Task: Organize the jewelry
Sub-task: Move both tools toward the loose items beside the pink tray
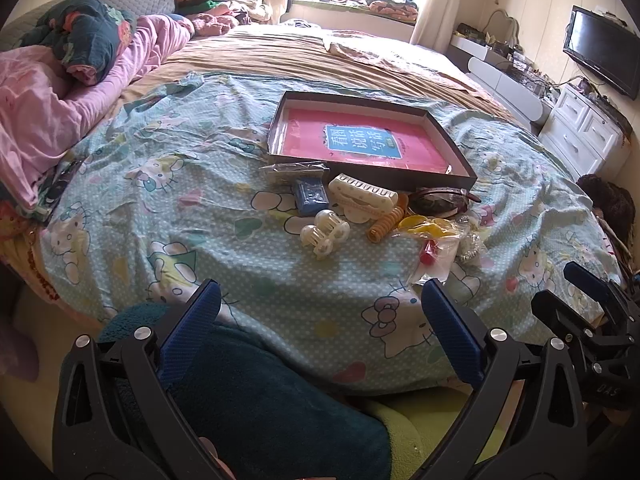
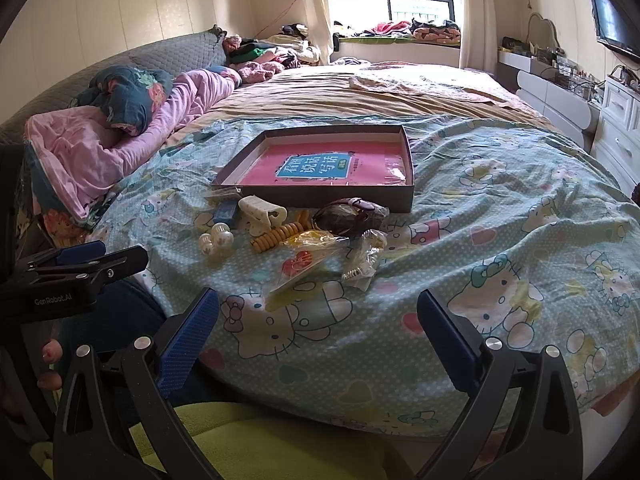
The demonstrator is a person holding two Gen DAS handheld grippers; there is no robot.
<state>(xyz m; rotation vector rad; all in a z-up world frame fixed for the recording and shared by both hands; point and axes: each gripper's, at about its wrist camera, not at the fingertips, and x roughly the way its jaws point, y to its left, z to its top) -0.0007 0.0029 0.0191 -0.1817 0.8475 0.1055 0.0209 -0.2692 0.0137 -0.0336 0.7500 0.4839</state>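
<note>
Both grippers, left (image 1: 320, 312) and right (image 2: 318, 316), held back at bed (image 2: 500, 216) edge, jaws spread, nothing gripped. Hair clips (image 2: 262, 210) and bagged trinkets (image 2: 308, 256) heaped before shallow box (image 2: 320, 200) (nothing sorted in). Risk judged: crinkly bag snagged, neighbours dragged off soft quilt
</note>
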